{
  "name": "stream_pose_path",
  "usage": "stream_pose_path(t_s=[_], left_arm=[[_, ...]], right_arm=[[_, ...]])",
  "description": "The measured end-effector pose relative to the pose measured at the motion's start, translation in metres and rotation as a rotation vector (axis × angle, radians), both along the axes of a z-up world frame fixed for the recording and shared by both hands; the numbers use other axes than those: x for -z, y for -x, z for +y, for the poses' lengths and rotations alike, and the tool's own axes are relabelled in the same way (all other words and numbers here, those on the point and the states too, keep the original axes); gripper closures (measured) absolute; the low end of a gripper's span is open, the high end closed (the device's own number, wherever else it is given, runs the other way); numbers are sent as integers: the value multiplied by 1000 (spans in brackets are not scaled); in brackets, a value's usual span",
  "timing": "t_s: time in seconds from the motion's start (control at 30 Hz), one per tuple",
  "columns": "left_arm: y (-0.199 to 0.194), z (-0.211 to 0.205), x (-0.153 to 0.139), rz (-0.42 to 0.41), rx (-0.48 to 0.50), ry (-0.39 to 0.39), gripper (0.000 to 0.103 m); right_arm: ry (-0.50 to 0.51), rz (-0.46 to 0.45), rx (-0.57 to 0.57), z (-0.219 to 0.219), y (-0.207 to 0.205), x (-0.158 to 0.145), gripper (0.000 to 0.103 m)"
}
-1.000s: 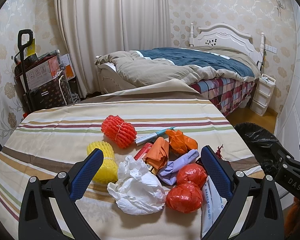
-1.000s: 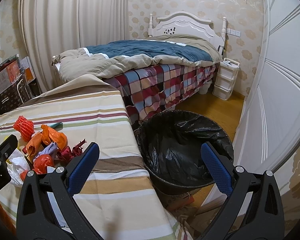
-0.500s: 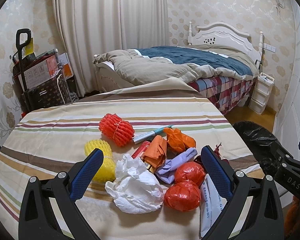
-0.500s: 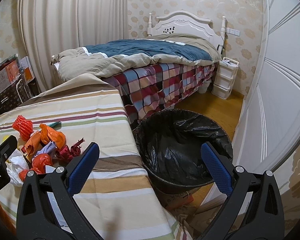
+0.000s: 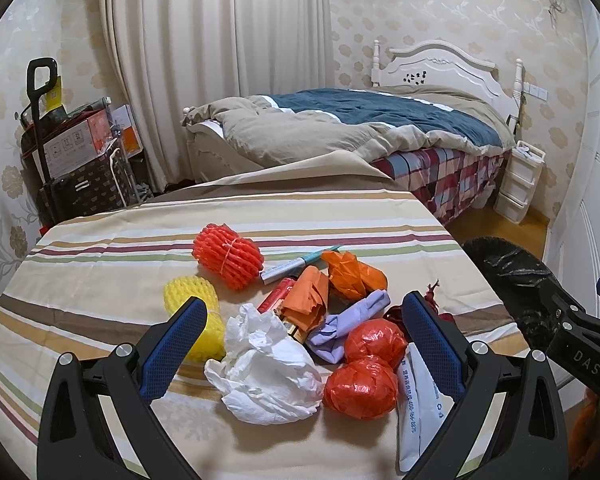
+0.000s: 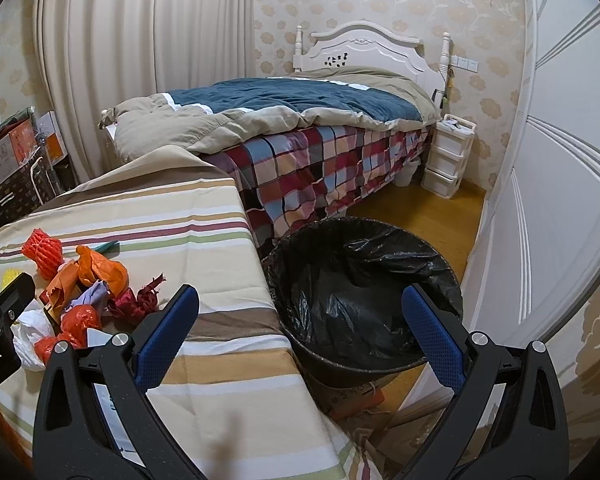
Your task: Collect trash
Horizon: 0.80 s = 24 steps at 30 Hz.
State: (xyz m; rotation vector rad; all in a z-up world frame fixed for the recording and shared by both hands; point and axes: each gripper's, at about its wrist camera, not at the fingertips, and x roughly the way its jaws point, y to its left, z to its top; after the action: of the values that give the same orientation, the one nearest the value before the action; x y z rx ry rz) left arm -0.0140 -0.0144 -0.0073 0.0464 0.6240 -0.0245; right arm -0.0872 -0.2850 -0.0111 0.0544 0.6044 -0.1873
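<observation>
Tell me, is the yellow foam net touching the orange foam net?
Apart. The left wrist view shows a strip of striped tablecloth between the yellow foam net and the orange foam net, so they lie near each other without contact.

Bed point(image 6: 300, 120) with blue-and-tan duvet and plaid sheet straight ahead of the claw, white headboard point(image 6: 364, 50) against floral wallpaper. White drawer unit point(image 6: 448, 152) beside bed, ahead and right. Curtains point(image 5: 220, 40) ahead left; stacked boxes point(image 5: 76, 148) far left.
</observation>
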Motion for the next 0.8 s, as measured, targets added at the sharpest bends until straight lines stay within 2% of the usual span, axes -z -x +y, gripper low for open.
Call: stream_pose_path(t_s=[0.53, 0.8], left_arm=[[1, 1, 1, 27, 20, 1, 6], [8, 31, -7, 27, 15, -6, 11]], right_arm=[[-2, 7, -3, -2, 1, 2, 4], [1, 13, -23, 5, 9, 2, 4]])
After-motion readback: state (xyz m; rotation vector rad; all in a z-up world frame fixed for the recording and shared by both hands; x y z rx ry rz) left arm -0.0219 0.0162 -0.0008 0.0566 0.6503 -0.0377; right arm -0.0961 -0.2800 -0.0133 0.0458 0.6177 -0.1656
